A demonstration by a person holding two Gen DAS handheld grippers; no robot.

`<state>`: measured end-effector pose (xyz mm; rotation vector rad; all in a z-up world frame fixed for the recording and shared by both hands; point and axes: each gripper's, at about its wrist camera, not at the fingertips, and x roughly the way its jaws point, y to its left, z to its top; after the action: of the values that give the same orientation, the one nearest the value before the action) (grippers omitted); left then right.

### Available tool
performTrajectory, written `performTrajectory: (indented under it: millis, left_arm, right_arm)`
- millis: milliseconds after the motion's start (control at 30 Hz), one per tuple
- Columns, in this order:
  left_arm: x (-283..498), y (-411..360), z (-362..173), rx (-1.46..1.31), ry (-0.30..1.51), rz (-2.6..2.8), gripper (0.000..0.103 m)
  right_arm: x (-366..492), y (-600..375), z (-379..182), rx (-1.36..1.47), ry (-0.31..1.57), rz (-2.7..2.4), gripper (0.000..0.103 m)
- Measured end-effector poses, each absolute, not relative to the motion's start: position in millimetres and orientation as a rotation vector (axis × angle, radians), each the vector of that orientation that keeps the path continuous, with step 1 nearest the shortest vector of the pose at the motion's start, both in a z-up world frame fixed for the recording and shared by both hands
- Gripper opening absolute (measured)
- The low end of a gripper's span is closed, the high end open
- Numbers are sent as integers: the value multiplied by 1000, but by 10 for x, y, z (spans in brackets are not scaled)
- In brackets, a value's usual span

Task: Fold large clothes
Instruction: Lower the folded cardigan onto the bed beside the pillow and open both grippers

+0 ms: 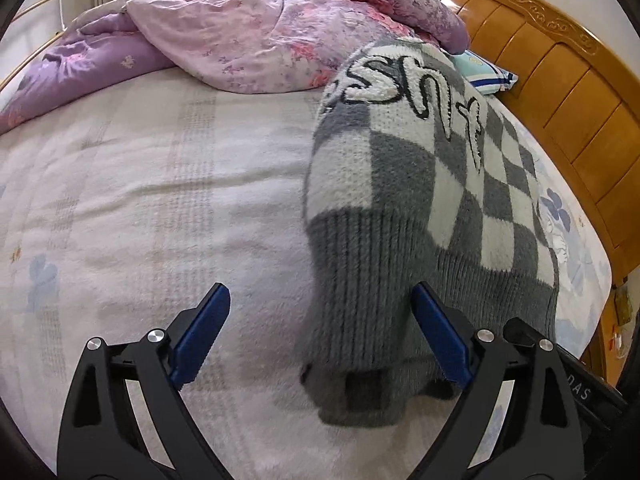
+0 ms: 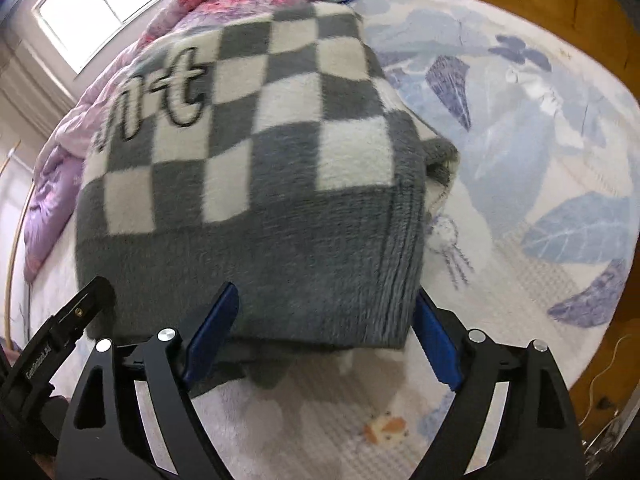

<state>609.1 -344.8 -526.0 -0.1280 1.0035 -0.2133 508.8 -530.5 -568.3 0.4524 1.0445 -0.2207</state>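
A grey and white checked fuzzy sweater (image 1: 432, 200) with white script lettering lies on the bed, folded into a narrow strip, its grey ribbed hem nearest me. My left gripper (image 1: 322, 328) is open; the hem's left corner lies between its blue fingers (image 1: 204, 332). In the right wrist view the sweater (image 2: 256, 168) fills the middle, and my right gripper (image 2: 326, 324) is open with the ribbed hem between its fingers. The left gripper's body (image 2: 52, 352) shows at the lower left there. Neither gripper holds cloth.
The bed has a pale fleece sheet (image 1: 140, 200) with blue leaf prints (image 2: 560, 128). A purple floral quilt (image 1: 240, 40) is heaped at the far side. A striped pillow (image 1: 486, 74) lies by the wooden headboard (image 1: 560, 80). A window (image 2: 100, 4) is behind.
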Motion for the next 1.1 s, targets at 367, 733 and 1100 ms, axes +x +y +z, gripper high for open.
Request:
performTrajectory:
  millis: [367, 733, 1100]
  left_arm:
    - [5703, -3166, -4842, -34, 885, -157, 92]
    - [5116, -2571, -4293, -18, 832, -109, 92]
    - [4409, -1818, -3911, -25, 772, -76, 92]
  right_arm:
    - [4950, -4905, -5337, 323, 994, -227, 85]
    - [4647, -4170, -4708, 206, 897, -164, 87]
    - [4078, -3394, -4299, 189, 846, -124, 87]
